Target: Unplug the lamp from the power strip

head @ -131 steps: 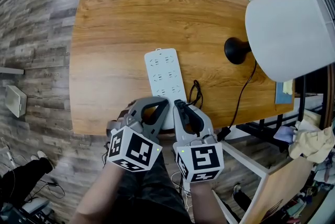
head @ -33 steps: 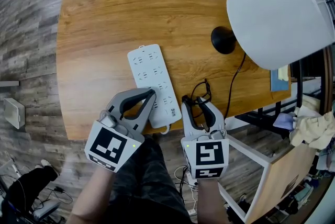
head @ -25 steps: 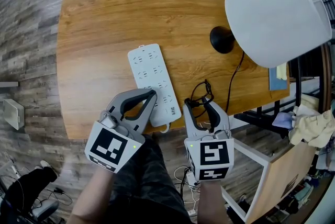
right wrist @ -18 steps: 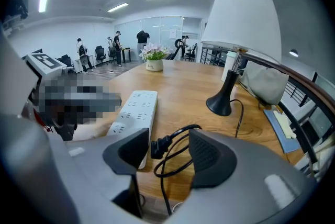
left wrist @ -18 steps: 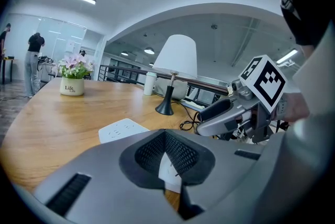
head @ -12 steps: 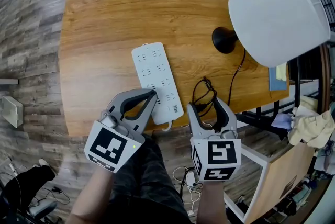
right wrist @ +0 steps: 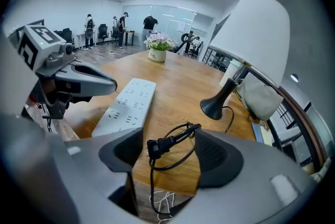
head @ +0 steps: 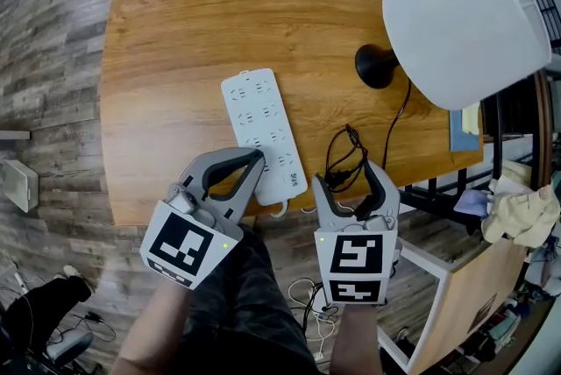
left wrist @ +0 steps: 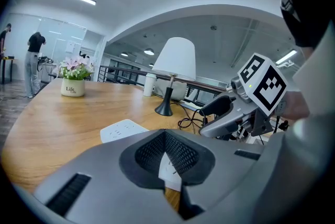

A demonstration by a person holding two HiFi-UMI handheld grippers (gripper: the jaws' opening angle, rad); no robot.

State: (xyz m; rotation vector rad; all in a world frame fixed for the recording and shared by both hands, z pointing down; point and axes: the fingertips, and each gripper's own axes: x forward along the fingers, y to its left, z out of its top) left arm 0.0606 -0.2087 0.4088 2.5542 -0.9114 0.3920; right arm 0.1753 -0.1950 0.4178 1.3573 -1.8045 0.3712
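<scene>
1. The lamp plug (right wrist: pixel 159 146) lies untouched between our right gripper's (right wrist: pixel 169 151) jaws, which have just been opening.
2. Its cord (right wrist: pixel 152 183) disappears beneath that gripper.
3. Our left gripper (head: pixel 256 157), jaws pressed together, rests its tips on the power strip's (head: pixel 263 123) near end.

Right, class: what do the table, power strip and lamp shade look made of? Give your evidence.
Table: wood or wood veneer, smooth; grain lines show. Power strip: white matte plastic, moulded sockets. Lamp shade: white, probably fabric or plastic; its even, dull surface leaves that open.
</scene>
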